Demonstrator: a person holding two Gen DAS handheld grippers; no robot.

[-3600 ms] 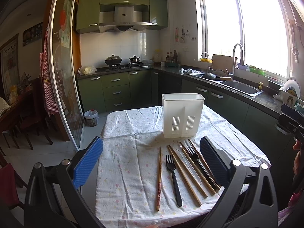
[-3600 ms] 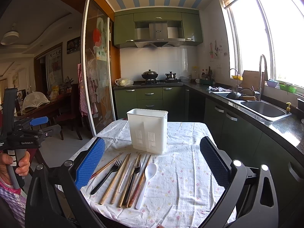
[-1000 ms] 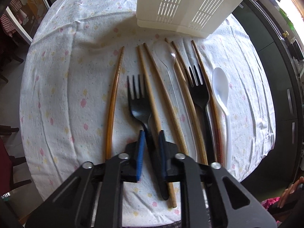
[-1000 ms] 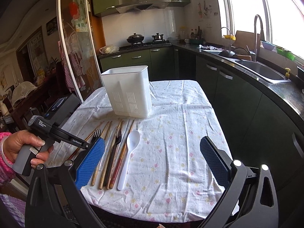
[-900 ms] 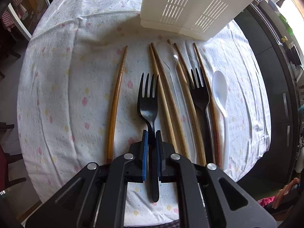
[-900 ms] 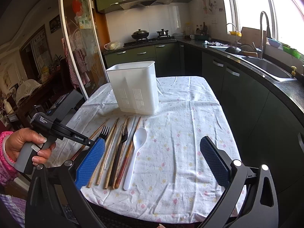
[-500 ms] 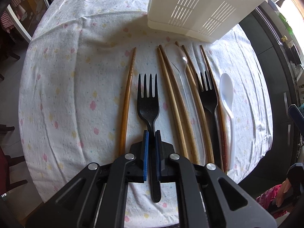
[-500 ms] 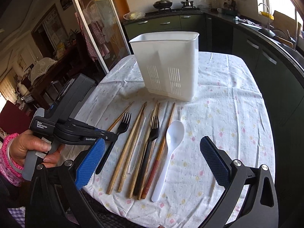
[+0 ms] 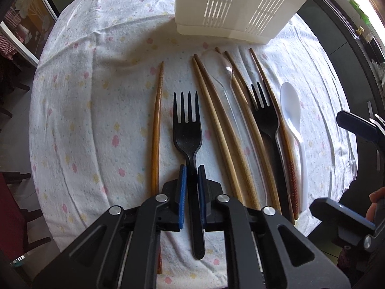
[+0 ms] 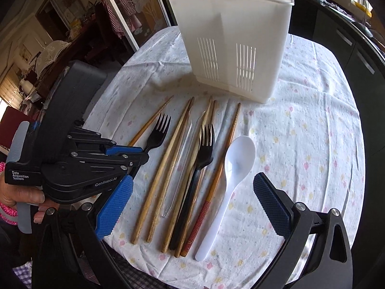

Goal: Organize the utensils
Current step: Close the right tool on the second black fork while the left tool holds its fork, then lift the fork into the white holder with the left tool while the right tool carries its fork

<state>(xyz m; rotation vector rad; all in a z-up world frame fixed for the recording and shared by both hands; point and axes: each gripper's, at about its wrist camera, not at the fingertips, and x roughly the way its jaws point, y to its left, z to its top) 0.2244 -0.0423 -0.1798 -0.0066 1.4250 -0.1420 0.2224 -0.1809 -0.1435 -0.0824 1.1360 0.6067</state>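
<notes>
A black fork [image 9: 187, 125] lies on the flowered tablecloth [image 9: 84, 120], tines toward the white slotted utensil holder [image 9: 235, 4]. My left gripper [image 9: 191, 168] points straight down, its blue pads [image 9: 182, 187] pressed on the fork's handle while the jaws ease slightly apart. From the right wrist view the same gripper [image 10: 144, 154] grips that fork [image 10: 160, 130]. My right gripper [image 10: 192, 180] hangs open over the row, above a second black fork [image 10: 204, 151] and beside a white spoon [image 10: 238, 159]. Several wooden chopsticks [image 10: 166, 168] and a clear spoon [image 9: 223, 69] lie between.
The holder [image 10: 235, 36] stands at the far middle of the table. A person's hand [image 10: 19, 195] holds the left tool at the table's left edge. Dark kitchen cabinets [image 10: 349, 36] run along the right. The right half of the cloth [image 10: 312, 144] carries nothing.
My left gripper closed on the black fork's handle and has since stayed almost still. My right gripper came forward and tipped down over the utensil row.
</notes>
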